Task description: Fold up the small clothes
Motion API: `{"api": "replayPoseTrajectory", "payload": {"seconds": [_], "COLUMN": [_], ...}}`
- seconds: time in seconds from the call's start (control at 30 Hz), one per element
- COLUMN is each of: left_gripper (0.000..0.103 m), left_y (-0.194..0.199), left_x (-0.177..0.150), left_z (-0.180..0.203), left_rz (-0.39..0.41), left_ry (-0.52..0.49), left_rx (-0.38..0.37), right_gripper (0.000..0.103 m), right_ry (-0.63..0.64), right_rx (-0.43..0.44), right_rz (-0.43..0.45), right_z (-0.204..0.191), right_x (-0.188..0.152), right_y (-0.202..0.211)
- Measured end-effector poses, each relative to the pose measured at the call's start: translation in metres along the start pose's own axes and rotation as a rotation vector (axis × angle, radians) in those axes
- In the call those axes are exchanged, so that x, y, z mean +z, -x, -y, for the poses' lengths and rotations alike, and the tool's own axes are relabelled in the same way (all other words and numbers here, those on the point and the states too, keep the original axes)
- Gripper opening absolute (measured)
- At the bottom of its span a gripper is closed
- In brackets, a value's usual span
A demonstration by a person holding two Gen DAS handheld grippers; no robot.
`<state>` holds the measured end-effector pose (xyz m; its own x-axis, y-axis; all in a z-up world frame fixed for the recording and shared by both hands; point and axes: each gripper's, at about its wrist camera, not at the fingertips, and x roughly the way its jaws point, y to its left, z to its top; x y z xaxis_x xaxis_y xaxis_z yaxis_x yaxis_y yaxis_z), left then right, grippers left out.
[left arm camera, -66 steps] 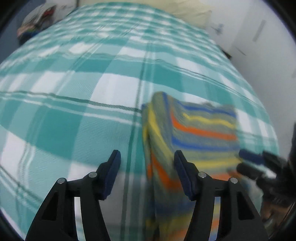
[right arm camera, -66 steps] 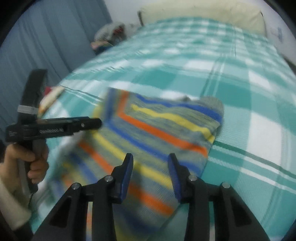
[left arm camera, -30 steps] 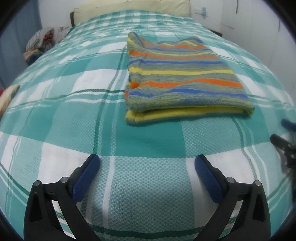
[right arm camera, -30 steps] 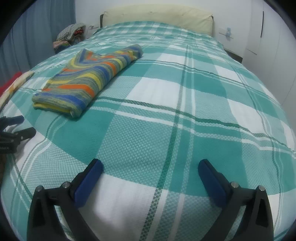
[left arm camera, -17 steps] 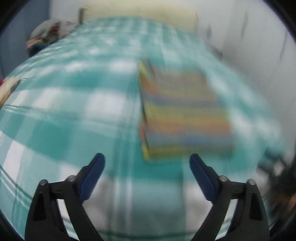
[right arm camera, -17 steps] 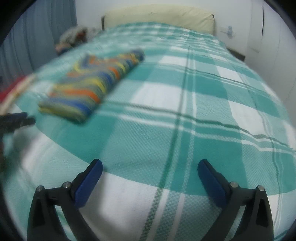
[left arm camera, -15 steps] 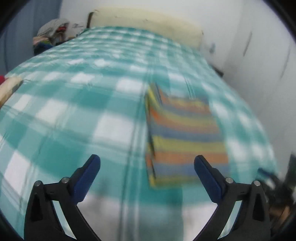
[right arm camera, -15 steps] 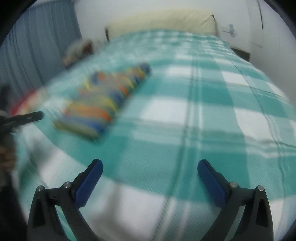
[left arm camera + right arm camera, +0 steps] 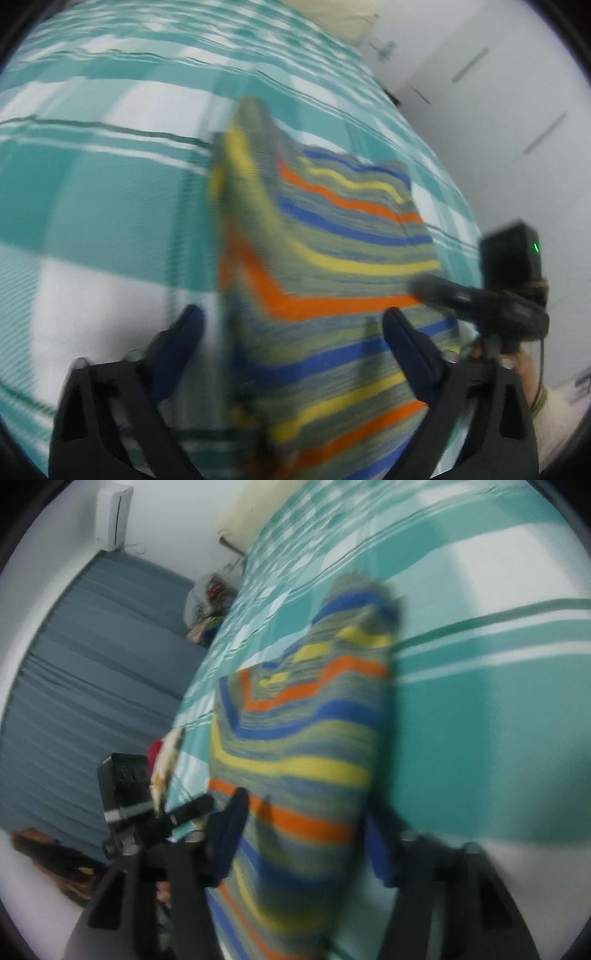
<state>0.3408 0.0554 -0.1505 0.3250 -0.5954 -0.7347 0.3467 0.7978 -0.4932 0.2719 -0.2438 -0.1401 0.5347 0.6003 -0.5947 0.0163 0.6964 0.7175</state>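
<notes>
Blue-padded fingers of the left gripper stand wide apart, spread to either side of a folded knitted garment striped in orange, yellow, blue and grey-green; the near end of the garment fills the gap between them, though the blur keeps me from telling whether either pad touches the cloth. Across from it, the right gripper is likewise spread, its dark blue fingers flanking the same striped bundle, nothing pinched between them as far as the smeared picture shows. The garment lies on a bed covered with a teal-and-white checked blanket, its far end tapering toward a cream pillow at the head of the bed. In the left wrist view the right gripper appears as a black body with a small green light, reaching to the garment's right edge. In the right wrist view a grey-blue pleated curtain hangs along the wall, with a heap of mixed clothes beside the bed and a white wall-mounted box above the curtain.
</notes>
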Motion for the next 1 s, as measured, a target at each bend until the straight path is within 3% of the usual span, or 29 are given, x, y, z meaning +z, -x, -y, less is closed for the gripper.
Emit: {"api": "replayPoseTrajectory", "payload": {"seconds": [0.03,0.1,0.23,0.37,0.43,0.47,0.5,0.53,0.57,0.6,0.63,0.7,0.77,0.83,1.0], "left_gripper": [0.04,0.02,0.018,0.018,0.019,0.021,0.034,0.061,0.076,0.089,0.088,0.088,0.09,0.092,0.101], "left_y": [-0.003,-0.002,0.031,0.084,0.102,0.105,0.101,0.095,0.085,0.073,0.065,0.054,0.064,0.082,0.117], "left_x": [0.0,0.003,0.013,0.027,0.033,0.033,0.031,0.027,0.022,0.013,0.005,-0.008,-0.019,-0.03,-0.05], "left_z": [0.003,0.002,0.015,0.046,0.055,0.057,0.055,0.052,0.047,0.042,0.037,0.033,0.034,0.048,0.102], "left_rz": [-0.002,0.0,0.071,0.212,0.258,0.265,0.254,0.239,0.219,0.202,0.189,0.138,0.151,0.216,0.366], "left_ry": [-0.018,0.016,0.027,-0.038,-0.065,-0.071,-0.063,-0.051,-0.04,-0.036,-0.043,-0.075,-0.085,-0.089,-0.166], "left_rx": [0.03,0.017,-0.002,-0.018,-0.023,-0.018,0.001,0.035,0.104,0.205,0.289,0.423,0.469,0.506,0.57], "right_gripper": [0.033,0.026,0.021,0.021,0.021,0.021,0.024,0.027,0.044,0.075,0.087,0.091,0.091,0.091,0.093], "right_ry": [0.023,0.094,0.288,0.429,0.435,0.424,0.412,0.388,0.361,0.342,0.327,0.305,0.291,0.309,0.431], "right_rx": [-0.058,-0.155,-0.231,-0.184,-0.158,-0.153,-0.153,-0.17,-0.233,-0.308,-0.388,-0.495,-0.556,-0.616,-0.689], "right_rz": [0.009,0.043,0.116,0.213,0.237,0.234,0.226,0.208,0.188,0.177,0.17,0.159,0.166,0.178,0.231], "right_z": [-0.006,-0.022,-0.071,-0.125,-0.136,-0.134,-0.128,-0.116,-0.099,-0.083,-0.068,-0.039,-0.022,-0.019,-0.055], "right_x": [0.001,-0.001,-0.008,0.0,0.014,0.02,0.023,0.026,0.027,0.023,0.019,0.003,-0.018,-0.037,-0.079], "right_y": [-0.007,-0.011,0.003,0.034,0.046,0.049,0.05,0.048,0.045,0.044,0.045,0.054,0.071,0.089,0.129]}}
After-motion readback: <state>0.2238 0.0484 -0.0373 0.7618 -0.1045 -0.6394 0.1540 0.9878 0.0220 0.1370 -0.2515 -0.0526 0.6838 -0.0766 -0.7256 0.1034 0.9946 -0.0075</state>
